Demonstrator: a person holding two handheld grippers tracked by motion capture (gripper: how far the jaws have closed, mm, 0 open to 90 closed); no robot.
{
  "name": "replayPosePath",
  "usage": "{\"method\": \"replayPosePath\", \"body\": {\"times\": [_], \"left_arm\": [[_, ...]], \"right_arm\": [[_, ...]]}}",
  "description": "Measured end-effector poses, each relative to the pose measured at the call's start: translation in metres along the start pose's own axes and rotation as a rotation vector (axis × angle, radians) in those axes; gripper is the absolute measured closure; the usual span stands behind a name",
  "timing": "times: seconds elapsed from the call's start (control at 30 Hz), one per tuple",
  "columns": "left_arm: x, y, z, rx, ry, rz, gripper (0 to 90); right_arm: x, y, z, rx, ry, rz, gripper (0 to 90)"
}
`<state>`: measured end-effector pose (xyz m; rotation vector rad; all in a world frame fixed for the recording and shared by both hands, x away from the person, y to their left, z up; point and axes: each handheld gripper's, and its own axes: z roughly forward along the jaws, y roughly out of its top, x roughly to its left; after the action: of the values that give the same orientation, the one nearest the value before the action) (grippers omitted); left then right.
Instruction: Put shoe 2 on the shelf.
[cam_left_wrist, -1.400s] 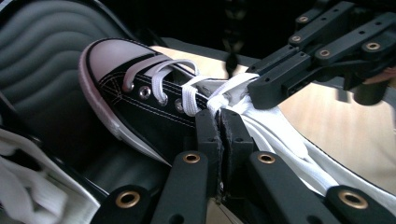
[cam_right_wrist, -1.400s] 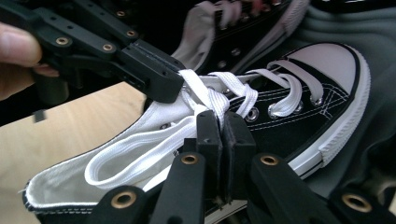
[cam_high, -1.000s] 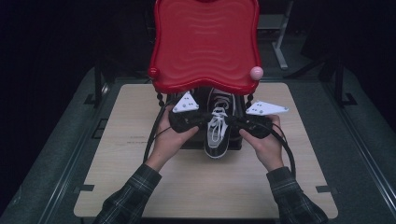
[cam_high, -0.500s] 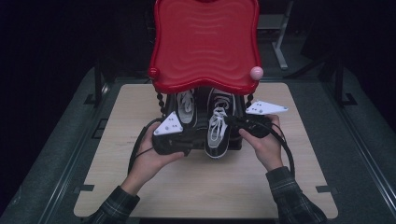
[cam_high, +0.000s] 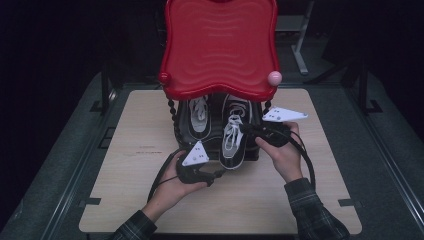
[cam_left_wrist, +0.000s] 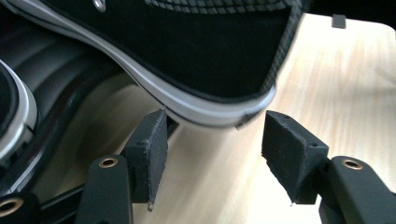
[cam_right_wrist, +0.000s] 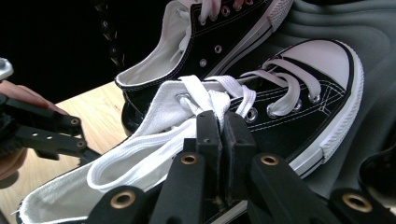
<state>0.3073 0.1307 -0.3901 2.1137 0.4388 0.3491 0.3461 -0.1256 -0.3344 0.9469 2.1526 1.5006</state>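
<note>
Two black sneakers with white laces stand on a dark ribbed base under a red wavy top (cam_high: 220, 45). My right gripper (cam_high: 248, 129) (cam_right_wrist: 223, 119) is shut on the white lace (cam_right_wrist: 205, 91) of the right-hand sneaker (cam_high: 234, 145) (cam_right_wrist: 299, 107), near its upper eyelets. My left gripper (cam_high: 216, 172) (cam_left_wrist: 215, 137) sits low at that sneaker's heel (cam_left_wrist: 196, 70). Its jaws have just been opening, and the pads (cam_left_wrist: 152, 144) stand apart below the white sole edge with nothing pressed between them. The other sneaker (cam_high: 199, 117) (cam_right_wrist: 219, 37) lies beside it.
The red top rests on black beaded posts (cam_high: 173, 115) and carries a pink ball (cam_high: 275, 77) at its right corner. It overhangs the toes of both sneakers. Bare pale wooden tabletop (cam_high: 145, 130) stretches to the left, right and front. Cables trail from both grippers.
My left gripper let go at the laces, opened, and moved down and back toward the person to the sneaker's heel. The right gripper and the sneakers stayed put.
</note>
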Motion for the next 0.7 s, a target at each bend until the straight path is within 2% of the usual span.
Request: {"method": "replayPosePath", "body": {"times": [0.23,0.37,0.57,0.63,0.7], "left_arm": [[0.000,0.003,0.004,-0.007,-0.017,0.007,39.2],[0.001,0.002,0.006,-0.002,-0.022,0.000,39.3],[0.001,0.002,0.005,-0.005,-0.022,0.001,39.4],[0.000,0.003,0.005,-0.010,-0.022,-0.006,39.5],[0.001,0.003,0.005,-0.005,-0.020,-0.001,39.6]], "right_arm": [[-0.003,-0.001,-0.002,-0.004,-0.001,0.009,85.3],[-0.001,0.001,-0.008,-0.028,0.005,0.011,74.0],[0.005,-0.006,-0.039,-0.083,-0.003,0.020,60.2],[0.008,-0.017,-0.047,-0.068,-0.010,0.025,58.0],[0.010,-0.031,-0.048,-0.011,-0.027,0.007,54.5]]}}
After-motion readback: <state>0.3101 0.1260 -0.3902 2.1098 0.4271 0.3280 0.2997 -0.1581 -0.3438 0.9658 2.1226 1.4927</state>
